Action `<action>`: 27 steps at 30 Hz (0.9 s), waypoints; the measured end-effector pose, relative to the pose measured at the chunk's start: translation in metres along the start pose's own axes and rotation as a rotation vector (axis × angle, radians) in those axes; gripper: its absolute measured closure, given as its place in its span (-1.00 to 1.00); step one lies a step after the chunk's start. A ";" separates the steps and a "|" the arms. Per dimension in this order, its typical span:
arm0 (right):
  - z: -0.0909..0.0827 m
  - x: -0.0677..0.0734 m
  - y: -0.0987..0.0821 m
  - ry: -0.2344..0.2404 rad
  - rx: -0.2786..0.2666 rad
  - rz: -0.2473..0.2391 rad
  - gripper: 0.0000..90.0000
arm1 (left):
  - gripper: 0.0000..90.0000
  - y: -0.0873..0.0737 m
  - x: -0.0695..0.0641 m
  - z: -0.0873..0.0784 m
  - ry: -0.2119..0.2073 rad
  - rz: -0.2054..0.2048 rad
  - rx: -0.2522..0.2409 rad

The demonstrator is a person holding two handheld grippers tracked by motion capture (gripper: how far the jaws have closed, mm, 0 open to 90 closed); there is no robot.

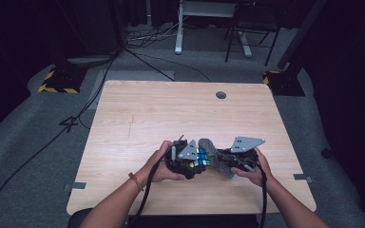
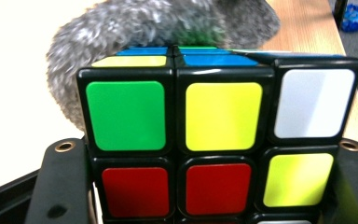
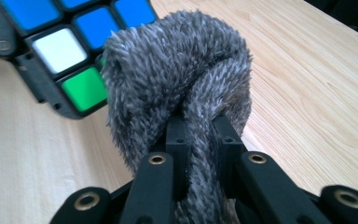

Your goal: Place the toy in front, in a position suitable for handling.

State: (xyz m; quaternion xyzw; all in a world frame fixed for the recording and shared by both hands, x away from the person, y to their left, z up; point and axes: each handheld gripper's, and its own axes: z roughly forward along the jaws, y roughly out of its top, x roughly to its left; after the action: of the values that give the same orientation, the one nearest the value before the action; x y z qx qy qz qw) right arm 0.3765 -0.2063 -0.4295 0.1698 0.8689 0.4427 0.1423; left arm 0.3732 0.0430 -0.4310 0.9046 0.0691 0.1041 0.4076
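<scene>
Wiping looks to be the work in hand, and it seems to be mid-course. The left claw (image 1: 196, 161) is clamped on a puzzle cube (image 2: 214, 135), holding it just above the table (image 1: 171, 109) near its front edge. The right claw (image 3: 200, 140) is clamped on a bunched grey fluffy cloth (image 3: 177, 79), which presses against the cube's side. Done so far, by the look of it: both things are picked up and brought together. Left, as a judgement: rubbing the remaining faces and setting both down.
</scene>
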 end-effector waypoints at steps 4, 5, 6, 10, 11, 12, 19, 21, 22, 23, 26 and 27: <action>-0.005 0.007 0.005 0.017 -0.024 -0.027 0.79 | -0.26 -0.003 0.003 0.000 0.018 -0.008 0.015; -0.006 0.010 0.006 0.020 -0.027 -0.037 0.79 | -0.26 -0.003 0.004 0.001 0.020 -0.010 0.017; -0.007 0.012 0.007 0.026 -0.035 -0.039 0.79 | -0.26 -0.004 0.005 0.001 0.019 -0.019 0.018; -0.010 0.019 0.013 0.054 -0.074 -0.055 0.79 | -0.26 -0.003 0.004 0.007 0.016 -0.018 0.029; -0.010 0.021 0.015 0.054 -0.077 -0.065 0.79 | -0.26 -0.002 0.002 0.008 0.015 -0.015 0.035; -0.009 0.023 0.016 0.056 -0.085 -0.067 0.79 | -0.26 -0.001 0.001 0.010 0.013 -0.014 0.039; -0.007 0.025 0.022 0.031 -0.089 -0.093 0.79 | -0.26 0.001 -0.004 0.017 0.000 0.003 0.059; -0.004 0.019 0.019 0.011 -0.068 -0.070 0.79 | -0.26 0.001 -0.004 0.015 0.002 0.005 0.053; -0.004 0.017 0.018 0.001 -0.058 -0.063 0.79 | -0.26 0.001 -0.005 0.013 -0.002 0.001 0.041; -0.003 0.012 0.015 -0.013 -0.044 -0.047 0.79 | -0.26 0.001 -0.005 0.011 -0.009 0.002 0.034; -0.003 0.003 0.008 -0.013 -0.033 -0.003 0.79 | -0.26 0.003 -0.004 0.003 0.000 -0.004 0.002; -0.003 0.003 0.007 -0.016 -0.023 0.001 0.79 | -0.26 0.003 -0.004 0.001 -0.005 -0.007 -0.016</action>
State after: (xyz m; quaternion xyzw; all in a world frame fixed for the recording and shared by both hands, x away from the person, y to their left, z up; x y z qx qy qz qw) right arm 0.3740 -0.2041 -0.4225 0.1719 0.8625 0.4513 0.1509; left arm 0.3701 0.0399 -0.4298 0.9014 0.0704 0.1008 0.4152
